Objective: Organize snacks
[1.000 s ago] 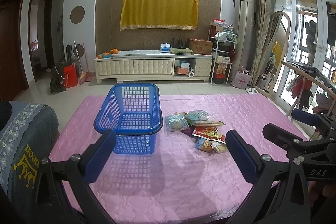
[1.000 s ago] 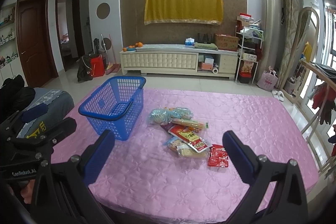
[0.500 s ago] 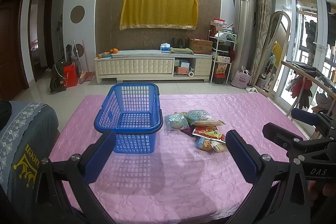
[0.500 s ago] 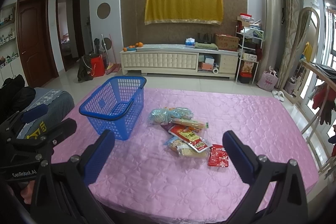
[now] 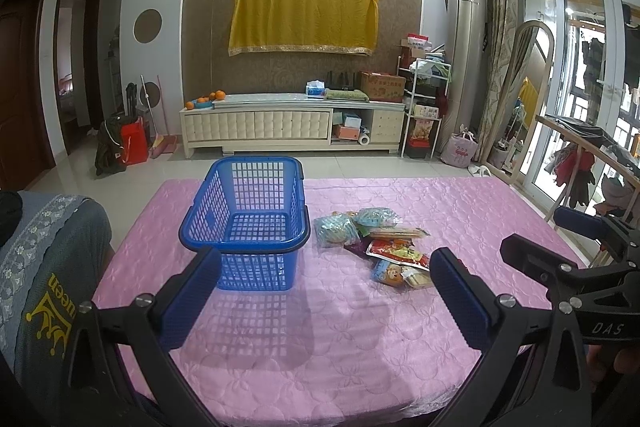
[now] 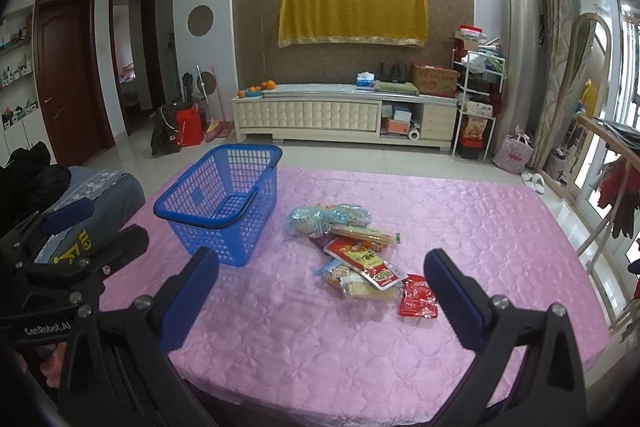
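An empty blue plastic basket [image 5: 246,223] [image 6: 222,203] stands on the pink quilted table [image 5: 320,327] [image 6: 480,227], left of centre. A pile of snack packets [image 5: 376,243] [image 6: 348,247] lies to its right, with a red packet [image 6: 418,297] at the near right edge of the pile. My left gripper [image 5: 324,291] is open and empty, held above the near table edge in front of the basket. My right gripper [image 6: 322,291] is open and empty, near the table's front edge, facing the snacks. Each gripper shows at the edge of the other's view.
A chair with a grey cover [image 5: 44,267] stands at the table's left side. A clothes rack [image 5: 588,163] is at the right. A TV cabinet [image 5: 292,125] lines the far wall beyond open floor.
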